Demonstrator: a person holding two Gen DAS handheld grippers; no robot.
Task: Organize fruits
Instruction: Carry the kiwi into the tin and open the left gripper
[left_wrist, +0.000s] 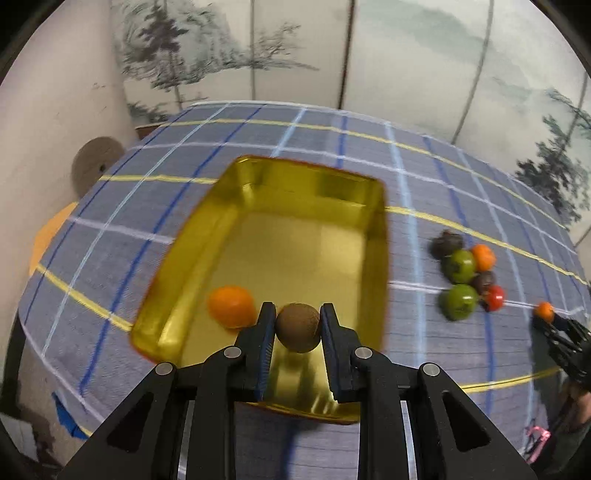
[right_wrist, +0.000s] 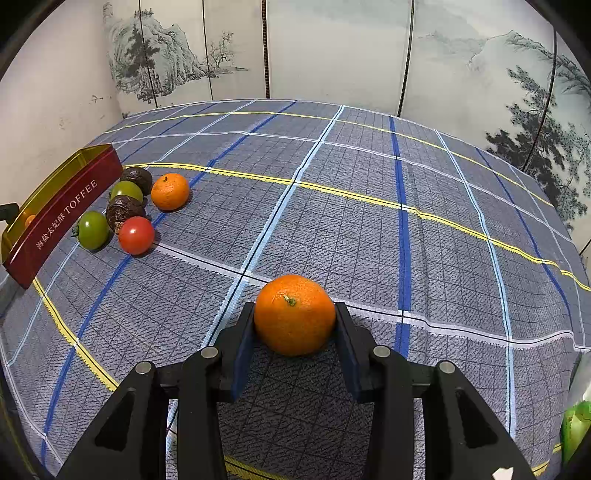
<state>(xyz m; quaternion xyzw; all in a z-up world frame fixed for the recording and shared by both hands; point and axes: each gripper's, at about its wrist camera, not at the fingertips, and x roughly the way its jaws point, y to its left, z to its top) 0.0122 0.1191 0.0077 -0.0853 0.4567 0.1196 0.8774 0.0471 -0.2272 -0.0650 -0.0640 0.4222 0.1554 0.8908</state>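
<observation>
My left gripper (left_wrist: 298, 326) is shut on a small brown round fruit (left_wrist: 297, 327) and hovers over the near end of a gold tin (left_wrist: 258, 195). One orange mandarin (left_wrist: 231, 307) lies inside the tin, just left of the fingers. My right gripper (right_wrist: 294, 317) is shut on a mandarin (right_wrist: 294, 314) above the checked cloth; it also shows in the left wrist view as the right gripper (left_wrist: 546, 314). Right of the tin lies a cluster of fruit: two green tomatoes (right_wrist: 92, 229), a red tomato (right_wrist: 136, 235), two dark wrinkled fruits (right_wrist: 123, 211) and another mandarin (right_wrist: 170, 191).
The tin (right_wrist: 62, 210) has a red side lettered TOFFEE. A blue-grey checked tablecloth (right_wrist: 369, 229) covers the table. Painted screen panels (right_wrist: 332, 48) stand behind it. A green packet (right_wrist: 574, 424) sits at the right edge.
</observation>
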